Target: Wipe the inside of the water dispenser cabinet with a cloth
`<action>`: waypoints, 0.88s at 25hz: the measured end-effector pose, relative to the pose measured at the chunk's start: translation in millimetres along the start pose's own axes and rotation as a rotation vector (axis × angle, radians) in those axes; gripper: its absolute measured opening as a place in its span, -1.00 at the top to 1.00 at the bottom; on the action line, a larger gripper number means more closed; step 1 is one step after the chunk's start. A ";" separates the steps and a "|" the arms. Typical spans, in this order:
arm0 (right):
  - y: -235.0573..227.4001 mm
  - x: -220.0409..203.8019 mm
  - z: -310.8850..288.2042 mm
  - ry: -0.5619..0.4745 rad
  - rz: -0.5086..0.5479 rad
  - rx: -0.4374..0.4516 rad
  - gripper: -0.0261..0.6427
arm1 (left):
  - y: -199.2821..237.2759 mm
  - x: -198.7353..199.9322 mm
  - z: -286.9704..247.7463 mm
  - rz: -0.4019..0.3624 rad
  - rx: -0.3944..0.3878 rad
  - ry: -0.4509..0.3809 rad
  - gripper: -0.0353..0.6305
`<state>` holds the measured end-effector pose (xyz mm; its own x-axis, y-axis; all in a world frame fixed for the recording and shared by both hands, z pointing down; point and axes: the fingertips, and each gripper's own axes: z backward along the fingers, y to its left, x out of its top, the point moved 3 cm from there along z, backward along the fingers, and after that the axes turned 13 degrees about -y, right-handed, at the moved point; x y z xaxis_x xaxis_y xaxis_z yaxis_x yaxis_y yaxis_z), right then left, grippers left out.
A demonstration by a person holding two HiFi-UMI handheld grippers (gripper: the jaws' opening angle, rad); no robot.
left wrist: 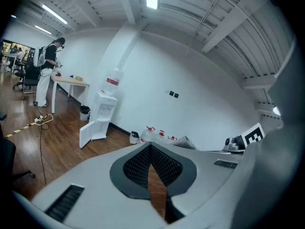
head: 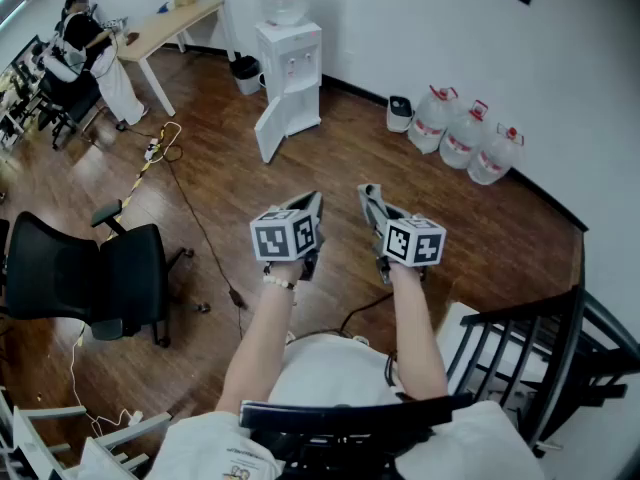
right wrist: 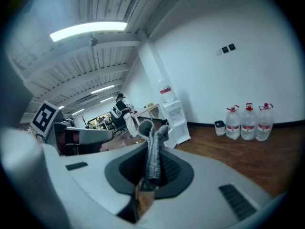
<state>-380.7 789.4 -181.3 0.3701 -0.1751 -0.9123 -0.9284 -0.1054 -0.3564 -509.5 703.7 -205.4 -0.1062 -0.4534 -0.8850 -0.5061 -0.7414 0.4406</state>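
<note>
Two grippers were up in front of you, side by side. Your right gripper (right wrist: 149, 145) was clamped on a grey cloth (right wrist: 153, 159). The cloth stuck up out of the jaws, prob. so a loose bit could do the rubbing. Your left gripper (left wrist: 150, 148) was pressed closed w/ nothing in it. I'd guess you kept it free to steady the door.

The water dispenser (head: 289, 68) stood far off by the white wall (head: 400, 28), ahead & a bit to your left, well apart from both grippers. Its cabinet door (head: 269, 131) at the bottom hung open, so the inside was ready to reach. The cloth was nowhere near the cabinet yet, so no wiping was going on. Next job, I think: walk over, then bend low w/ the cloth hand first.
</note>
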 end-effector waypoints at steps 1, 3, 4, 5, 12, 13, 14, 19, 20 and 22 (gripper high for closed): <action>-2.3 1.2 -0.2 0.000 0.000 0.000 0.82 | -1.0 -0.4 -2.0 0.001 0.002 0.001 0.90; -7.0 2.5 0.4 0.002 -0.002 0.001 0.82 | -3.0 -1.5 -5.1 0.002 0.006 0.002 0.90; -9.4 2.4 1.5 0.003 -0.003 0.001 0.82 | -3.9 -2.4 -5.8 0.003 0.009 0.001 0.90; -11.9 2.1 3.2 0.004 -0.005 0.001 0.82 | -4.9 -3.5 -6.3 0.005 0.013 0.001 0.90; -43.9 -1.8 21.2 0.029 -0.006 0.018 0.82 | -27.0 -19.4 -21.3 0.021 0.040 -0.011 0.90; -49.9 -2.0 24.3 0.033 -0.005 0.020 0.82 | -31.1 -23.9 -24.1 0.026 0.045 -0.011 0.90; -56.1 -2.0 27.8 0.036 -0.005 0.021 0.82 | -34.5 -29.1 -26.7 0.033 0.051 -0.009 0.90; -88.3 -3.0 38.8 0.045 -0.036 0.013 0.82 | -45.1 -45.4 -39.3 0.044 0.079 0.004 0.90; -93.7 -4.5 37.8 0.049 -0.043 0.012 0.82 | -45.2 -47.4 -42.2 0.043 0.083 0.008 0.90; -99.9 -6.8 32.2 0.054 -0.053 0.013 0.82 | -41.7 -49.3 -48.5 0.043 0.090 0.013 0.90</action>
<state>-291.5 832.6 -146.0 0.4201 -0.2218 -0.8799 -0.9075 -0.1034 -0.4072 -441.6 732.9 -172.9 -0.1189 -0.4909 -0.8631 -0.5759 -0.6740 0.4627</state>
